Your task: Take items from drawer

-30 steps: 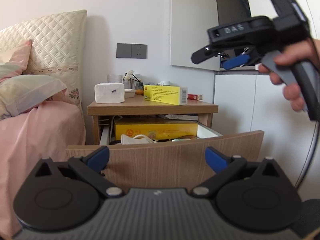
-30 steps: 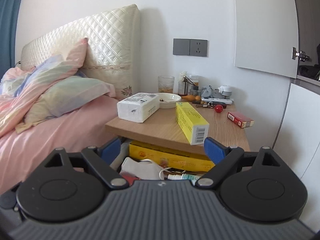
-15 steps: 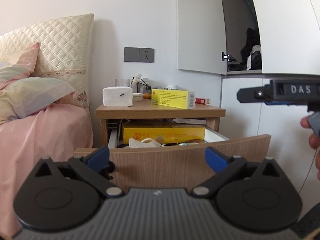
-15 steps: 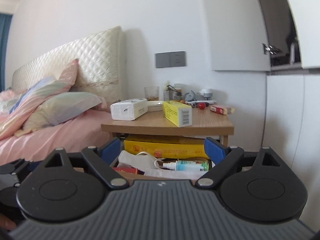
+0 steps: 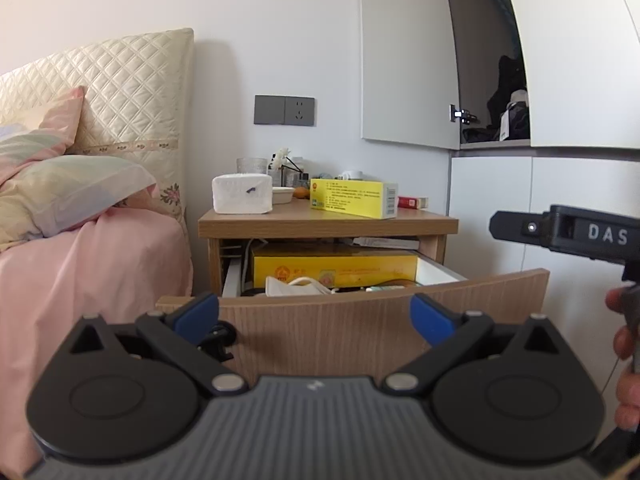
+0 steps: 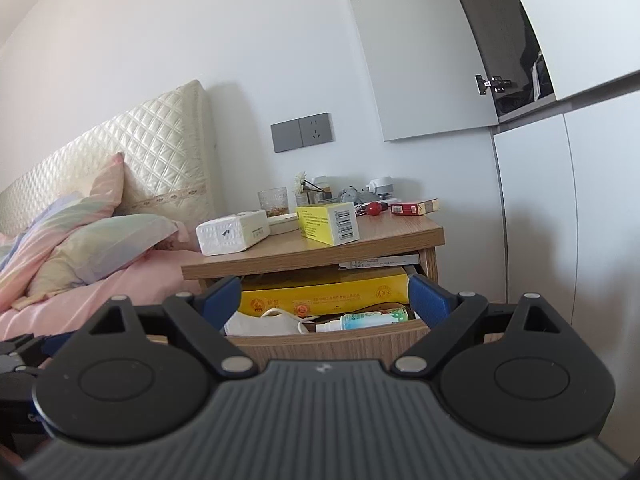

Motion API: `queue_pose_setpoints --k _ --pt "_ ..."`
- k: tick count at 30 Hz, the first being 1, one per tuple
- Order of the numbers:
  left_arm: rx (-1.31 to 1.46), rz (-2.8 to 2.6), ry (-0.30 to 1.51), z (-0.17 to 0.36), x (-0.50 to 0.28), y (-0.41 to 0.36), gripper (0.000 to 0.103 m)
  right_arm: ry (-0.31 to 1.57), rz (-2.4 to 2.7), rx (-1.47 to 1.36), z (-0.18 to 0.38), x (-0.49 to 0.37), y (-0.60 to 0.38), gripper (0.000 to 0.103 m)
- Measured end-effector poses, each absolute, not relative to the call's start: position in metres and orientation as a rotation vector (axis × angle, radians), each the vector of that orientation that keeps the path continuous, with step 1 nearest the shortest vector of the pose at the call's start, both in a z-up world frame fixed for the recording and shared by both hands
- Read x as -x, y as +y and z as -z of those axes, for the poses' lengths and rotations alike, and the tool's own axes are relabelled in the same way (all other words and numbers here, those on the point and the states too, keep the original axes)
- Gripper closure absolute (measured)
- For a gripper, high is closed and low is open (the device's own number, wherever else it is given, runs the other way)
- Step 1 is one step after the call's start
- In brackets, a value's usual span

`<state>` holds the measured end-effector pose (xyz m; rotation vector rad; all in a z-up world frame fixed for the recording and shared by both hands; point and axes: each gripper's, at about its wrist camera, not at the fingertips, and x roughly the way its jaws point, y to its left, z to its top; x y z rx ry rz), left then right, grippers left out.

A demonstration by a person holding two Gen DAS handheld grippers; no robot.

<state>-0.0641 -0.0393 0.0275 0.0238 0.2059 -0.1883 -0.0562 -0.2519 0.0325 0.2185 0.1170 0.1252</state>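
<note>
The nightstand's wooden drawer (image 5: 372, 316) (image 6: 328, 344) stands pulled out. Inside lie a long yellow box (image 5: 336, 266) (image 6: 324, 294), a white face mask (image 5: 296, 285) (image 6: 268, 322) and a small spray bottle (image 6: 362, 320). My left gripper (image 5: 316, 314) is open in front of the drawer panel, holding nothing. My right gripper (image 6: 325, 294) is open too, empty, facing the drawer from a short way back and slightly above its front edge. In the left wrist view the right tool's black body (image 5: 568, 234) and a hand (image 5: 624, 344) show at the right edge.
On the nightstand top (image 5: 328, 220) sit a white tissue pack (image 5: 242, 193) (image 6: 232, 232), a yellow carton (image 5: 352, 198) (image 6: 328, 224), a red pack (image 6: 414, 208), a glass and small clutter. A bed with pink sheet (image 5: 80, 272) is left; white cabinets (image 5: 520, 200) right.
The right gripper has dropped from high above the nightstand to drawer height and tilted. The left gripper has backed off a little. Both stay open and empty.
</note>
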Motion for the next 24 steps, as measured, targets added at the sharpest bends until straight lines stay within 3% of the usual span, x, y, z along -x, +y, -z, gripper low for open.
queue_pose_setpoints --k 24 --pt "-0.022 0.185 0.197 -0.0276 0.0669 -0.0379 0.000 0.114 -0.127 -0.225 -0.0273 0.0603 -0.2492 0.011"
